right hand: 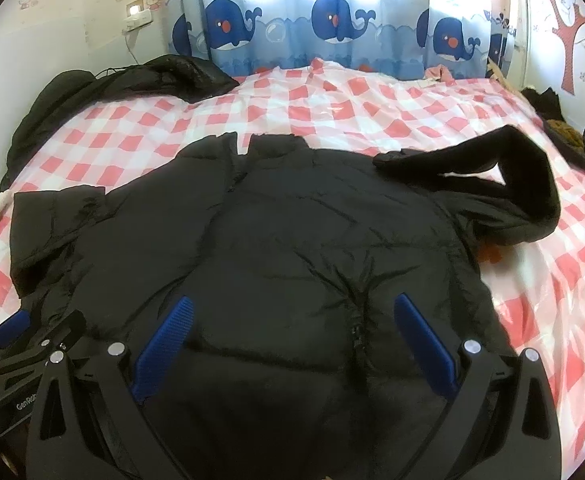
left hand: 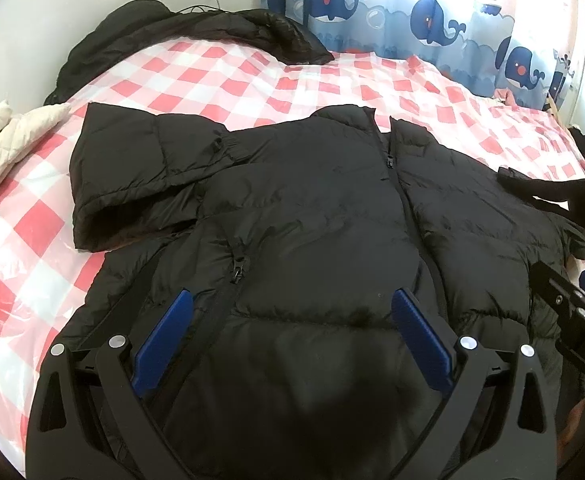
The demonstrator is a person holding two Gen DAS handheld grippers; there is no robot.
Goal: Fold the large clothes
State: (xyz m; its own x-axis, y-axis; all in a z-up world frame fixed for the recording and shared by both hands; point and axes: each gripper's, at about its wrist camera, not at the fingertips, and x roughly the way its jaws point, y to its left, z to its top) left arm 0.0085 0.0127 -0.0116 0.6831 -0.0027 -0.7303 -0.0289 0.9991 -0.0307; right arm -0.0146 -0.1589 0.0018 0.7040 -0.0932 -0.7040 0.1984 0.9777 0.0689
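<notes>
Jacket: a black quilted puffer jacket [left hand: 312, 216] lies spread front-up on the bed, collar toward the curtain, centre zip running down its front.
Near sleeve: in the left wrist view one sleeve [left hand: 128, 176] lies bent on the bedcover, its cuff opening toward the camera.
Far sleeve: in the right wrist view the other sleeve [right hand: 492, 172] is doubled back, its cuff resting on the shoulder of the jacket.
Bed: a red-and-white checked bedcover with a glossy plastic sheen [left hand: 220, 80] lies under the jacket.
Left gripper: the black gripper with blue pads [left hand: 292, 340] hangs over the lower front of the jacket, jaws spread wide with nothing between them.
Right gripper: the matching right gripper [right hand: 292, 344] hangs over the hem area beside a pocket zip, jaws likewise wide apart and empty.
Other clothes: a second dark padded garment [right hand: 124, 84] is heaped at the far corner by the wall; a cream quilted piece [left hand: 8, 140] lies at the bed's edge.
Backdrop: a blue curtain printed with whales [right hand: 332, 28] hangs behind the bed.
</notes>
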